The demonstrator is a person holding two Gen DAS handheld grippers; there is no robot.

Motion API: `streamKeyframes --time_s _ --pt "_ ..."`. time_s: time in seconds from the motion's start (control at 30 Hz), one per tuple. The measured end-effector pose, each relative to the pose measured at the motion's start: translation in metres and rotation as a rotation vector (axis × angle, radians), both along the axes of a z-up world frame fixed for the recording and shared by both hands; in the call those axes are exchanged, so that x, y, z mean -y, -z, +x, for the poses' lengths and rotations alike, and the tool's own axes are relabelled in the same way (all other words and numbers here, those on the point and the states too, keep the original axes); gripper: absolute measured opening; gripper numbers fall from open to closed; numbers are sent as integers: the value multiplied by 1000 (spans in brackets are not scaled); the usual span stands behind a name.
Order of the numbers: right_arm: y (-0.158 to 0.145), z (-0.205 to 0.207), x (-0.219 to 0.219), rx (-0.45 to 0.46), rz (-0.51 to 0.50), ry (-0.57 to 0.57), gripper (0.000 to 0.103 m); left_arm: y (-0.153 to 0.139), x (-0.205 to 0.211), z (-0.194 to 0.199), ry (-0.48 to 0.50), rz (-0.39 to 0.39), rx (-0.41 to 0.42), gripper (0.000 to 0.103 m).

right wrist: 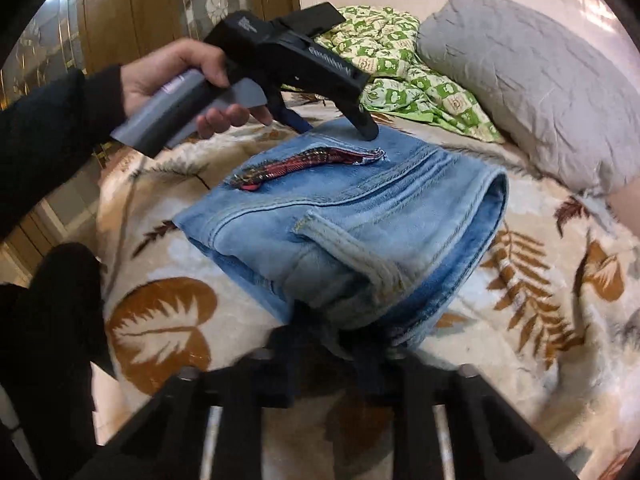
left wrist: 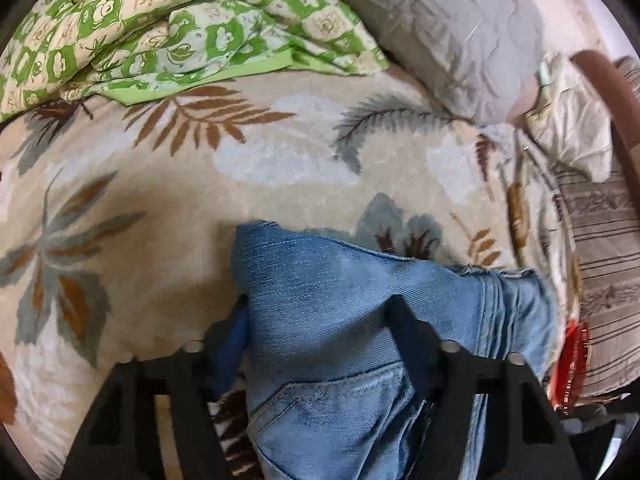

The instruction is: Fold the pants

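Light blue jeans (right wrist: 340,208) lie folded in a thick bundle on a leaf-patterned blanket (right wrist: 540,280). A torn slit showing red plaid cloth (right wrist: 304,164) runs across the top. My right gripper (right wrist: 328,344) is shut on the bundle's near edge, beside a belt loop (right wrist: 344,248). A hand (right wrist: 168,76) holds my left gripper (right wrist: 334,128) at the far edge, one finger on top of the denim and the other behind it. In the left wrist view the jeans (left wrist: 340,300) bulge between the fingers of the left gripper (left wrist: 320,304), which press on both sides.
A green checked quilt (left wrist: 160,28) and a grey pillow (left wrist: 460,32) lie at the far side of the bed. Striped cloth (left wrist: 608,248) and a red object (left wrist: 576,360) sit at the right edge. Wooden doors (right wrist: 140,8) stand behind. A black-clad leg (right wrist: 52,340) is at the left.
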State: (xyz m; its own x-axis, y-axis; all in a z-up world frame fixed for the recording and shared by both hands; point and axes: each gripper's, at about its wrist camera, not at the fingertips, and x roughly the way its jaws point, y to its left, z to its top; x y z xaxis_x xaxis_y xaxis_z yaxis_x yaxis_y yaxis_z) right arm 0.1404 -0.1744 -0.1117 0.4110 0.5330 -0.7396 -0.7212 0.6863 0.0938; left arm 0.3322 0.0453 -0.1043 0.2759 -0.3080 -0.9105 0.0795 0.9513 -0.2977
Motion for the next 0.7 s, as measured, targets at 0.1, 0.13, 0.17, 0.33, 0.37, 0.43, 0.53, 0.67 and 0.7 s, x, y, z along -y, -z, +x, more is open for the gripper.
streamKeyframes --time_s 0.1,0.13,0.17,0.33,0.37,0.43,0.53,0.67,0.7 --pt "0 -2 6 4 0 7 10 3 0 3 25 16 -10 57" --pt "0 -3 11 7 2 15 9 5 -1 4 28 12 -15 56" --pt "0 -5 16 9 8 25 8 6 -3 4 28 4 -21 56" --pt "10 -2 43 -54 94 100 8 9 1 3 34 21 -17 56" --pt "8 -3 40 -42 80 95 8 9 1 3 34 22 -18 56" --pt "5 -6 36 -27 64 85 8 9 1 3 32 16 -21 57" --pt "3 -3 41 -47 106 105 8 7 2 2 36 20 -14 58" --pt "-3 -2 46 -80 143 146 15 2 -4 -1 11 4 -8 72" --pt "-6 -3 48 -83 148 149 23 1 -5 -3 7 -3 -7 75"
